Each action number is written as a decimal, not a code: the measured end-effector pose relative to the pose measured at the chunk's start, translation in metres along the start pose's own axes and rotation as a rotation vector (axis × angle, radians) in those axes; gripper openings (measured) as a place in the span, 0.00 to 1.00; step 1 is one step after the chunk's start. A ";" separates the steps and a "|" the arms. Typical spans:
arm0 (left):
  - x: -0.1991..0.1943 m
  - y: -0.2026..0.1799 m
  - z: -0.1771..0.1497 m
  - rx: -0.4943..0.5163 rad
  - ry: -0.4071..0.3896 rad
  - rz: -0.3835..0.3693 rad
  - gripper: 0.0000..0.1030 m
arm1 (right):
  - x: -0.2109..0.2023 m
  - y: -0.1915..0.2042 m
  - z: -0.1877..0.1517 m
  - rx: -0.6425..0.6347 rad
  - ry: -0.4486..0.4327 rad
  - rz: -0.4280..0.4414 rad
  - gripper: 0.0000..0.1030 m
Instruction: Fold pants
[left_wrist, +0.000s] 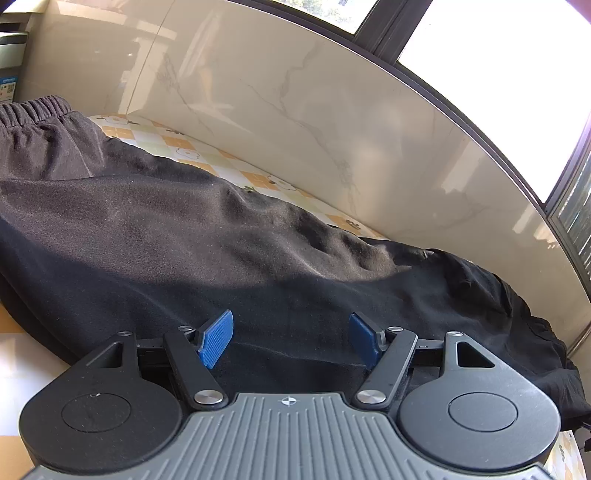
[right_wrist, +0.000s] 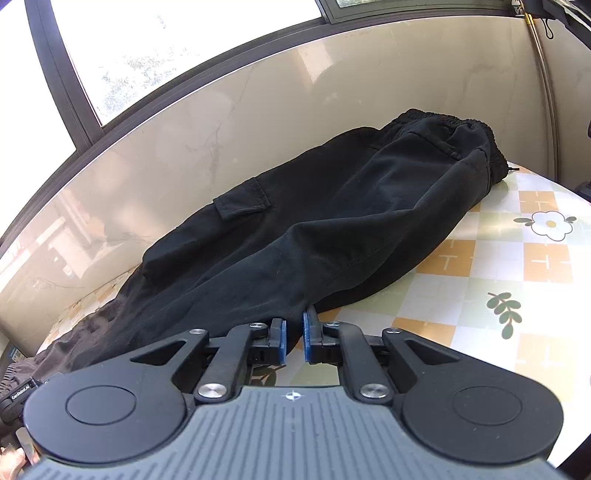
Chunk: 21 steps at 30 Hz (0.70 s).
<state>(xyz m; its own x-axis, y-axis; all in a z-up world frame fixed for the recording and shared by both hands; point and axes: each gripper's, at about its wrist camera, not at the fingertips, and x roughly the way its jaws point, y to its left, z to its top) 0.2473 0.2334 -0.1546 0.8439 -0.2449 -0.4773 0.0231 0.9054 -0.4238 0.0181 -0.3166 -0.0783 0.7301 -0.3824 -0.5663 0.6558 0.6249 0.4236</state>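
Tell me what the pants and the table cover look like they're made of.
Pants: black woven cloth, probably cotton twill, matte; it creases softly and shows stitched seams and a gathered waistband.
Table cover: likely plastic or oilcloth, glossy; sunlight glints off its printed checks and flowers.

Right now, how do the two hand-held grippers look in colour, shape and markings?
Both look alike. The left hand-held gripper and the right hand-held gripper each have a grey ribbed body with a small crosshair mark, two round black discs at the sides, black link arms with silver screws, and blue ribbed pads on the fingers. No cables or sleeves show.
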 end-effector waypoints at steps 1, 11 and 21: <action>0.000 0.000 0.000 0.002 0.001 0.002 0.69 | -0.004 0.002 -0.003 -0.006 0.005 -0.001 0.08; 0.003 -0.011 0.000 0.030 0.006 0.032 0.69 | -0.017 -0.012 -0.038 0.051 0.101 0.008 0.07; -0.007 -0.054 0.018 0.094 0.033 -0.027 0.64 | -0.045 -0.038 -0.003 -0.031 0.036 -0.011 0.10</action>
<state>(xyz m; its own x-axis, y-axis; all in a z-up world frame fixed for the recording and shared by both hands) 0.2499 0.1919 -0.1148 0.8243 -0.2796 -0.4923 0.0969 0.9264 -0.3639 -0.0406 -0.3207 -0.0711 0.7151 -0.3647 -0.5963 0.6572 0.6415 0.3958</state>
